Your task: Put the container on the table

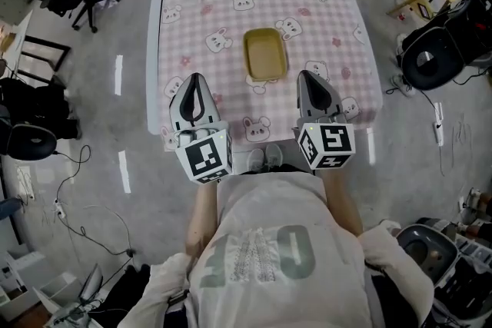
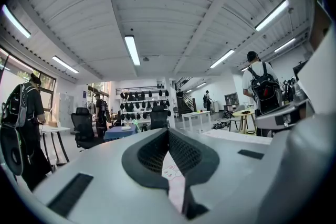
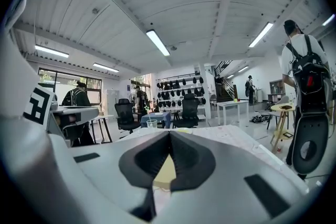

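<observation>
Both closed on nothing — left tongs [image 1: 194, 81] and right tongs [image 1: 308, 77] hovered near the yellow container [image 1: 265, 54], already resting on the pink-checked surface [image 1: 338, 27], so placing seemed complete.

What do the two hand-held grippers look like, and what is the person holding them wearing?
The left hand-held gripper and the right hand-held gripper each have a pale grey shell tapering to a point, with black pads lining the jaws. Behind each sits a white cube bearing black square markers. No cables show. The person wears a pale top with large grey letters.
</observation>
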